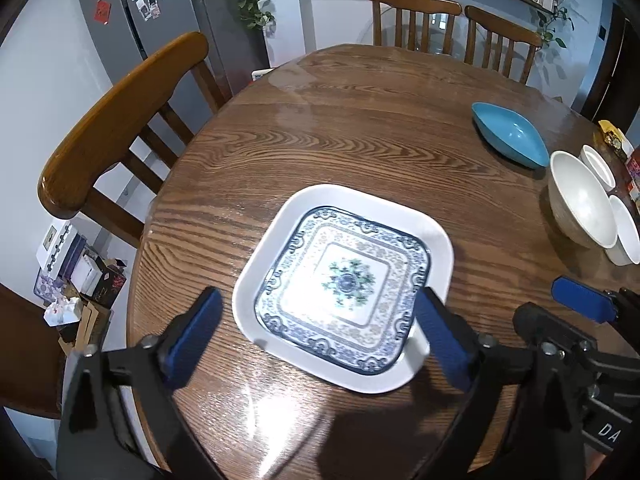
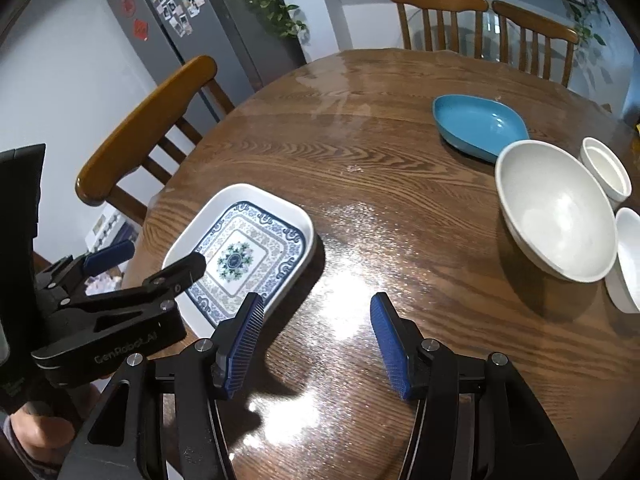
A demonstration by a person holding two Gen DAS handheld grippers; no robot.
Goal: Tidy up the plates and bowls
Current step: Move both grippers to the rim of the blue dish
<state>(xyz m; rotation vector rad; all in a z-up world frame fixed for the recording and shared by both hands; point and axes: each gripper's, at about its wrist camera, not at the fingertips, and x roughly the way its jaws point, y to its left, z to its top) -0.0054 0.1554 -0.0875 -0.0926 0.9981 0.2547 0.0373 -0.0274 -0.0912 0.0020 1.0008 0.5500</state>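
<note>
A blue-patterned square plate [image 1: 340, 280] lies nested inside a larger white square plate [image 1: 434, 236] on the round wooden table [image 1: 360, 140]. My left gripper [image 1: 319, 294] is open, hanging over the near part of the two plates; its fingers stand either side of them and touch neither. My right gripper [image 2: 317, 300] is open over bare wood just right of the white plate [image 2: 304, 216], with nothing between its fingers. A blue leaf-shaped dish [image 2: 476, 124], a large white bowl [image 2: 556, 208] and two small white bowls [image 2: 606, 172] stand at the right.
Wooden chairs [image 1: 120, 120] ring the table, one at the left and two at the far side [image 1: 416, 12]. A grey fridge [image 1: 160, 20] stands behind the left chair. Boxes and clutter [image 1: 80, 280] lie on the floor at the left. Packets [image 1: 612, 136] sit at the table's right edge.
</note>
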